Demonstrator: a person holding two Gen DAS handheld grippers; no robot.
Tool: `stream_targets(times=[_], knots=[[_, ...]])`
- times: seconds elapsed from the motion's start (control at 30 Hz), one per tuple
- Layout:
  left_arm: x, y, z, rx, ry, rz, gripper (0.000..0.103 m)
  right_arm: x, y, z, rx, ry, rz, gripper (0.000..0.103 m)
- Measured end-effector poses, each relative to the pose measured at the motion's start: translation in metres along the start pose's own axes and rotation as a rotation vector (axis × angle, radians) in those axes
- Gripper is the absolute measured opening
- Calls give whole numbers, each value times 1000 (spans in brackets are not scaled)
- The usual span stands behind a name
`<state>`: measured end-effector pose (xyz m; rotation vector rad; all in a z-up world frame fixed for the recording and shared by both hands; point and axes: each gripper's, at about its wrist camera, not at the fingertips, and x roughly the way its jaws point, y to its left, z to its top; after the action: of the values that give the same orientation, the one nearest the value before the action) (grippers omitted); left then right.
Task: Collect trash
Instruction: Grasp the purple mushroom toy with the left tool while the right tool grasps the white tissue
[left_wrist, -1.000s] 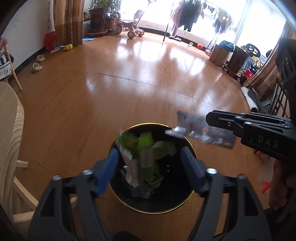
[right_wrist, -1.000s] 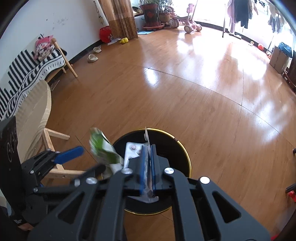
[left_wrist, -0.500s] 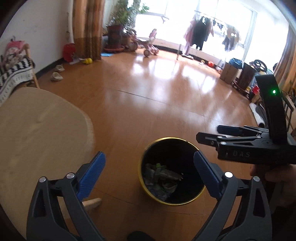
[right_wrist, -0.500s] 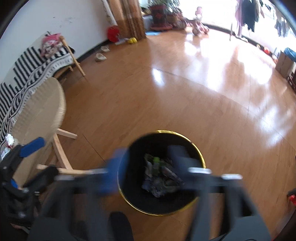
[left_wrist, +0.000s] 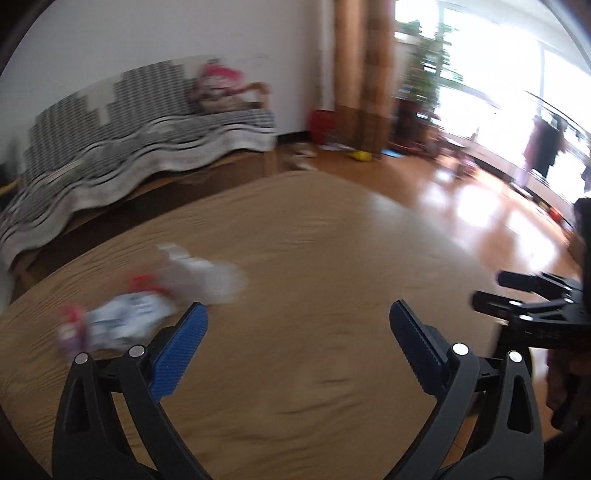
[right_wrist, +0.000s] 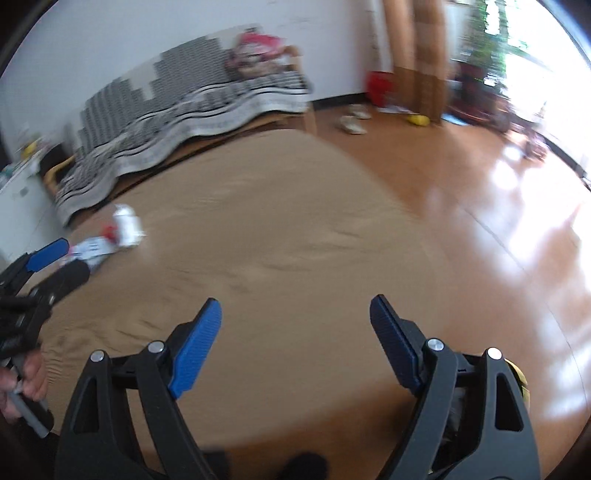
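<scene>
**A:** so where was the trash (left_wrist: 147, 306)?

**B:** on the round table (left_wrist: 314, 258), over on its left side; a white crumpled wrapper (left_wrist: 201, 275) with a bit of red beside it, and a flatter white-and-blue packet (left_wrist: 123, 325) just beside that, closer to the camera; all smeared by motion blur, so I couldn't tell whether the two were touching; from the right wrist the same pile (right_wrist: 114, 236) sat far off to the left

**A:** and the grippers?

**B:** left gripper (left_wrist: 297, 332) was spread wide, nothing between its blue pads (left_wrist: 177, 354); its left pad sat just in front of the packet, apart from it; right gripper (right_wrist: 295, 332) was wide apart too and held nothing, hovering over bare table; each one showed up at the edge of the other's view

**A:** anything around it?

**B:** a striped sofa (left_wrist: 140, 147) behind the table with a pink toy (left_wrist: 221, 81) on its back; curtain (left_wrist: 364, 74), a plant (left_wrist: 428, 74) by the bright window, shiny wood floor (right_wrist: 498, 206); a sliver of the gold-rimmed bin (right_wrist: 519, 376) peeked out behind the right gripper's finger
</scene>
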<state>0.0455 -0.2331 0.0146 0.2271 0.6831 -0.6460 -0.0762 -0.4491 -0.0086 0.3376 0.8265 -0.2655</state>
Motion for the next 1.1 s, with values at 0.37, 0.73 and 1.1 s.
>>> stream_targets(times=[0.37, 0.73, 1.1], knots=[[6, 214, -27, -242, 8, 312, 96, 100, 172, 85, -145, 25, 150, 80], [59, 235, -44, -211, 125, 241, 96, 182, 201, 90, -197, 117, 133, 75], [47, 227, -36, -230, 96, 220, 53, 166, 194, 76, -233, 106, 149, 13]])
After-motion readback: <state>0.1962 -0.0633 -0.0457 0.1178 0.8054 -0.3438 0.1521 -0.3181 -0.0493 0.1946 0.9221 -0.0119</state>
